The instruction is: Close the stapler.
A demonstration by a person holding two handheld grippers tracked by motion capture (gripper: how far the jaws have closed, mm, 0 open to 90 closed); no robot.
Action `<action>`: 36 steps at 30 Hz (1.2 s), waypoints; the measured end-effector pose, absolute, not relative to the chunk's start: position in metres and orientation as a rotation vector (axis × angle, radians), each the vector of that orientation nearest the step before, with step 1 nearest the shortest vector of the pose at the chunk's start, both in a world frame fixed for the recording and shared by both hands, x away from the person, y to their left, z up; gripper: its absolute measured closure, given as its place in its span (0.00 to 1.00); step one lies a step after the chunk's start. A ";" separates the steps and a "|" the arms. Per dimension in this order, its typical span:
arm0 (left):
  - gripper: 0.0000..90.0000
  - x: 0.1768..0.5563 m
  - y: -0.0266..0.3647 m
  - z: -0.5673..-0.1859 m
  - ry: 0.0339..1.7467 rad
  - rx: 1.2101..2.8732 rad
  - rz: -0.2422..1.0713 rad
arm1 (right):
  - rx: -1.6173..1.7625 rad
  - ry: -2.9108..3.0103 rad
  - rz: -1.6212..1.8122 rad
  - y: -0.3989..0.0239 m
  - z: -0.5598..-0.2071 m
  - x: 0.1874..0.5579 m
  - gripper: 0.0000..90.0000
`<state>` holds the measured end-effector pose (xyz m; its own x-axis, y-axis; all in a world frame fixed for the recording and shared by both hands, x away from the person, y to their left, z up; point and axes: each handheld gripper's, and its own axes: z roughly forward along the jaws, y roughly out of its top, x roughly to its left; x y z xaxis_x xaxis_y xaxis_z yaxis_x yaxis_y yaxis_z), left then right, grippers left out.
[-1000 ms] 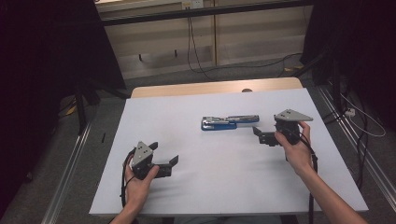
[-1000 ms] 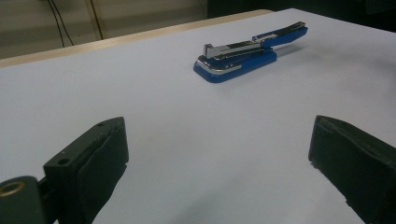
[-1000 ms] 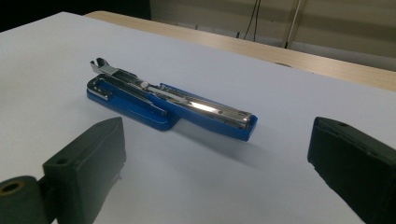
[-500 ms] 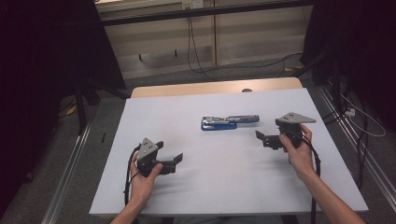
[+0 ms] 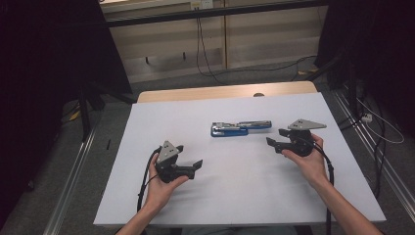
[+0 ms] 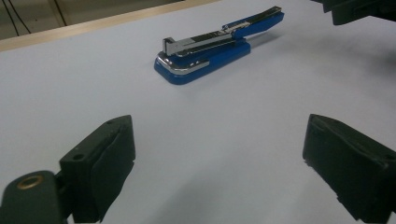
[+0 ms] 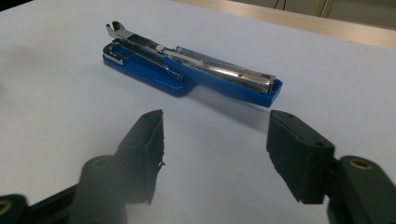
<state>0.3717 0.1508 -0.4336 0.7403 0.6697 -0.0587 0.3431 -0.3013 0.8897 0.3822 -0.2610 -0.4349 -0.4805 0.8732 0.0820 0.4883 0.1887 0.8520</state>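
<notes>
High view: a blue stapler (image 5: pixel 241 129) lies swung open on the white surface (image 5: pixel 244 196), its base and its metal top stretched out in one line. It sits just ahead of the right gripper (image 5: pixel 274 143) and farther ahead of the left gripper (image 5: pixel 195 168), apart from both.

The right gripper's jaws have just been closing, yet they stand apart with nothing between them; in the right gripper view the stapler (image 7: pixel 187 70) lies beyond the pads, its raised end nearest the right-hand pad (image 7: pixel 299 158). The left gripper's jaws are spread wide and empty; in the left gripper view the stapler (image 6: pixel 215 51) rests well ahead, rounded base end toward the gripper.

The step in hand looks like the approach to the stapler, probably to fold it shut or lift it. To do it well, the right gripper should come in level with its jaws wide enough to straddle the narrow body, then pinch across the sides, not along the length. The chrome strip is slick, so the blue plastic is the better place for the pads. The hinged halves may swing when touched; steadying the base end with the left gripper before the right one closes should keep the stapler from skidding over the smooth surface.
</notes>
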 end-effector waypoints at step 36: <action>0.91 0.449 0.107 -0.425 0.739 1.865 0.381 | 1.228 2.061 1.175 -0.257 -0.435 0.416 1.00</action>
<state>0.4485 0.1071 -0.4245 0.7592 0.6466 -0.0743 0.3141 -0.2640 0.9119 0.4155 -0.2575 -0.4349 -0.4919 0.8700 0.0328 0.4717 0.2347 0.8499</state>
